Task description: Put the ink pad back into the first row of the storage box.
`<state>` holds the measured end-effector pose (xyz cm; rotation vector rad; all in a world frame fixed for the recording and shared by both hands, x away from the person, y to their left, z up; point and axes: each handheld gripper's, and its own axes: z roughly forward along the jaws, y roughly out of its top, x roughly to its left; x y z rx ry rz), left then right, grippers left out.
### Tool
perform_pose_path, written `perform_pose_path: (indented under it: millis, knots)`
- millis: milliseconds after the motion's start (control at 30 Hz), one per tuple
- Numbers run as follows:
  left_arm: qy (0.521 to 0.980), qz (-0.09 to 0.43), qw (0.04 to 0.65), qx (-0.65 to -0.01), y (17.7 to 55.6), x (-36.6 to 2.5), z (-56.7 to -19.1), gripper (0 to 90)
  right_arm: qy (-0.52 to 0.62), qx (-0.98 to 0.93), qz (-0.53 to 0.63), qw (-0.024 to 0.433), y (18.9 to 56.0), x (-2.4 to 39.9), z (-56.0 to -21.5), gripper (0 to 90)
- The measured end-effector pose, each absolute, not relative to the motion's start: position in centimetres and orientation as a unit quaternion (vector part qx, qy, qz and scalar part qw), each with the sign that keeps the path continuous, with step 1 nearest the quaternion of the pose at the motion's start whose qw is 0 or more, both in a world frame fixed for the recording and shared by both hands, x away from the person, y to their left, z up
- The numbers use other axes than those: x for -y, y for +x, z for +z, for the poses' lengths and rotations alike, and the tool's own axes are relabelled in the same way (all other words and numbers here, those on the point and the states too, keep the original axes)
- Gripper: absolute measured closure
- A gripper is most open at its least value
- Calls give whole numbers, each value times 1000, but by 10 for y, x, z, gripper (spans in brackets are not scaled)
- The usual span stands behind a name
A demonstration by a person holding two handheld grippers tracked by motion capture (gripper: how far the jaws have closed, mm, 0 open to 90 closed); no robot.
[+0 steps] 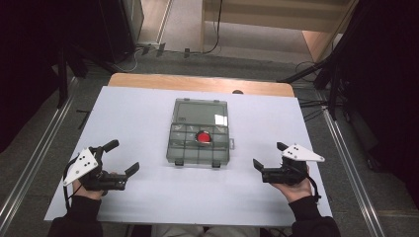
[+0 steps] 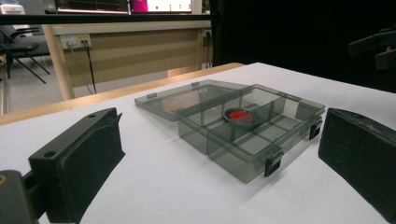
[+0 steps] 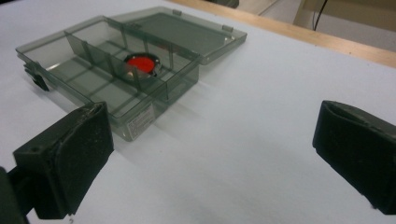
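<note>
A smoky clear compartment box (image 1: 199,148) lies open in the middle of the white table top (image 1: 148,197), its lid (image 1: 200,112) folded flat behind it. A small round red thing (image 1: 203,137) rests in a middle compartment in the row nearest the lid. My left gripper (image 1: 123,156) rests open on the table, left of the box and apart from it. To the box's right, my right gripper (image 1: 269,154) is open too and holds nothing. The left gripper view shows the box (image 2: 247,135) and red thing (image 2: 238,114) ahead between the jaws. The right gripper view has the box (image 3: 93,79) ahead on the left.
A wooden table edge (image 1: 197,83) shows beyond the white sheet. Black stand legs (image 1: 316,69) and cables (image 1: 128,59) lie on the floor behind and at both sides. A wooden desk (image 2: 130,51) stands beyond the table. The right gripper's jaws (image 2: 378,46) show far off.
</note>
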<state>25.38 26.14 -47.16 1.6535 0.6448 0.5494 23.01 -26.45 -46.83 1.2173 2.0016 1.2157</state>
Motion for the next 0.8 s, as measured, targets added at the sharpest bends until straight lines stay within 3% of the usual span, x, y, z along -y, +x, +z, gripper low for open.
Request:
perform_pose_path:
  millis: [367,800]
  knots:
    - [713,236,599,-277,254,-261,-472,0,466,-678,496,278,212,288,-489,0]
    - [714,234,600,-275,253,-261,-472,0,482,-651,513,283,204,301,-503,0]
